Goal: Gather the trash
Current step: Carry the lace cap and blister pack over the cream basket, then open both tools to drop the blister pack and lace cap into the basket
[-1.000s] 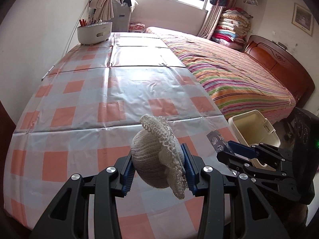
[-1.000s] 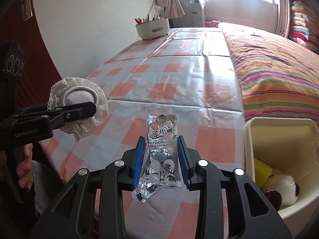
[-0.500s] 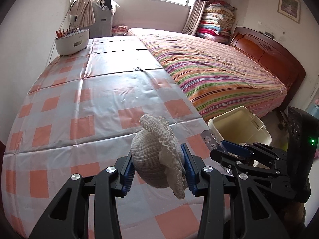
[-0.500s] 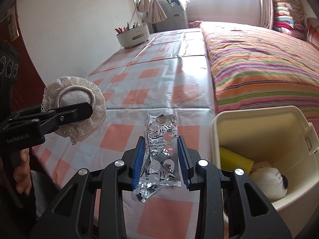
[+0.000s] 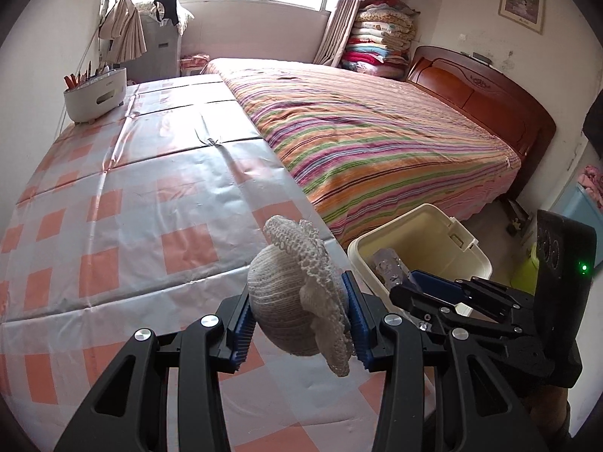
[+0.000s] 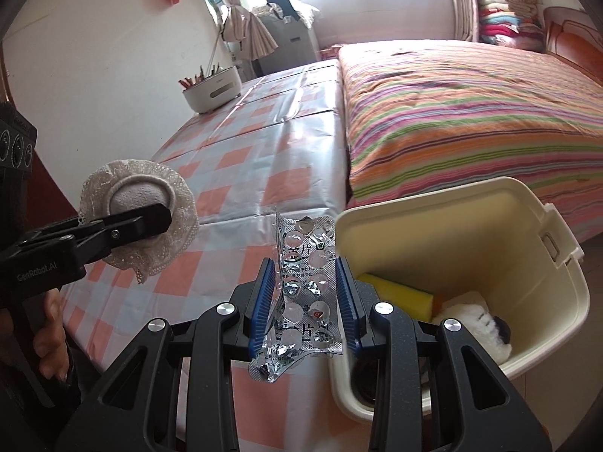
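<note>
My left gripper (image 5: 299, 314) was clamped on a small knitted cream hat with a lacy crocheted brim (image 5: 297, 293), its ribbed blue pads pressing the soft crown from both sides; the frilled brim flopped over the right-hand pad and hid part of it. My right gripper (image 6: 304, 301) was closed on a crinkled silver foil blister pack (image 6: 307, 290), its popped pockets dented and shiny, the sheet standing upright between the blue pads with a torn corner hanging below them.

A cream plastic bin with rounded corners (image 6: 565, 286) stood just beside the glossy orange-and-white checked tablecloth (image 5: 113, 226), between the table edge and the striped bed (image 5: 377, 139); inside lay a yellow sponge block (image 6: 392, 293) and a fluffy white toy (image 6: 471, 324), with something dark at the bottom that I could not make out, perhaps a lid.

Compared with half a second earlier, both grips were unchanged, but the bin filled far more of the right view and the pack had come up against its near rim; the left view had swung further toward the bed.

From the left camera, my right gripper's fingers (image 5: 433, 290) covered the bin's near side, so only a scrap of foil showed. A white round-sided caddy of pens (image 5: 96, 94) sat at the table's far end.
</note>
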### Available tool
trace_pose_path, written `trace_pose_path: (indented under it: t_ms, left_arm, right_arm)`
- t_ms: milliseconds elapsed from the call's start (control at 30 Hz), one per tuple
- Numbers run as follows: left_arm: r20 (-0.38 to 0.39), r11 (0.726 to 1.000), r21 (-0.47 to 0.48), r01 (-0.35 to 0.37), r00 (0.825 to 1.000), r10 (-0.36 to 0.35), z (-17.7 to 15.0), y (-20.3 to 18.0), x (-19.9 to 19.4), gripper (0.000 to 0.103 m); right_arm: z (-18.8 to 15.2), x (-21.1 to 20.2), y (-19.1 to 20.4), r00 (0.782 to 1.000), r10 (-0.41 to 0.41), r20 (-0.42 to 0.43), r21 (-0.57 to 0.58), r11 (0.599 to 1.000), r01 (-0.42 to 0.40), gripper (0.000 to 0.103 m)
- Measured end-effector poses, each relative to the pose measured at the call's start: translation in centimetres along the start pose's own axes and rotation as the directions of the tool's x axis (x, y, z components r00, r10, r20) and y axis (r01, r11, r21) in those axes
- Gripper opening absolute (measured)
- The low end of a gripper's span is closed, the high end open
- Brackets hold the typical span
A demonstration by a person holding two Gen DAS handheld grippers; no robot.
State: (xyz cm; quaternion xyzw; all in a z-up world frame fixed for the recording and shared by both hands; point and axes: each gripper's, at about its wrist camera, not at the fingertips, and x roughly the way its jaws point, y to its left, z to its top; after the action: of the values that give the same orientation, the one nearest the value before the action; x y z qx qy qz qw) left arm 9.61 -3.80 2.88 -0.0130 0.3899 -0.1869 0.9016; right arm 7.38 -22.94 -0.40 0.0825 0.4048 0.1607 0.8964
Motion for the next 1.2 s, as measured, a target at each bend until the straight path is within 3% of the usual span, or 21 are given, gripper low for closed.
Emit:
trace_pose_path:
  t_ms: [367, 667, 1200]
  left_arm:
    - [0.026, 0.996, -0.015, 0.082, 0.996, -0.082, 0.7, -2.8, 1.2, 0.042]
    - [-0.003, 0.989, -0.013, 0.145, 0.989, -0.145, 0.0, -5.2, 3.2, 0.042]
    - [-0.044, 0.982, 0.032, 0.186, 0.982, -0.185, -0.3, -7.8, 5.0, 0.042]
  right_arm:
    - [-0.3, -1.5, -4.1, 0.998, -0.057, 0.033, 0.092, 0.994, 0.054, 0.032]
    - [-0.4, -2.9, -6.2, 0.993, -0.095, 0.067, 0.147, 0.986, 0.084, 0.032]
    - [-0.9, -4.0, -9.8, 0.964, -0.246, 0.106, 0.247, 0.945, 0.214, 0.035]
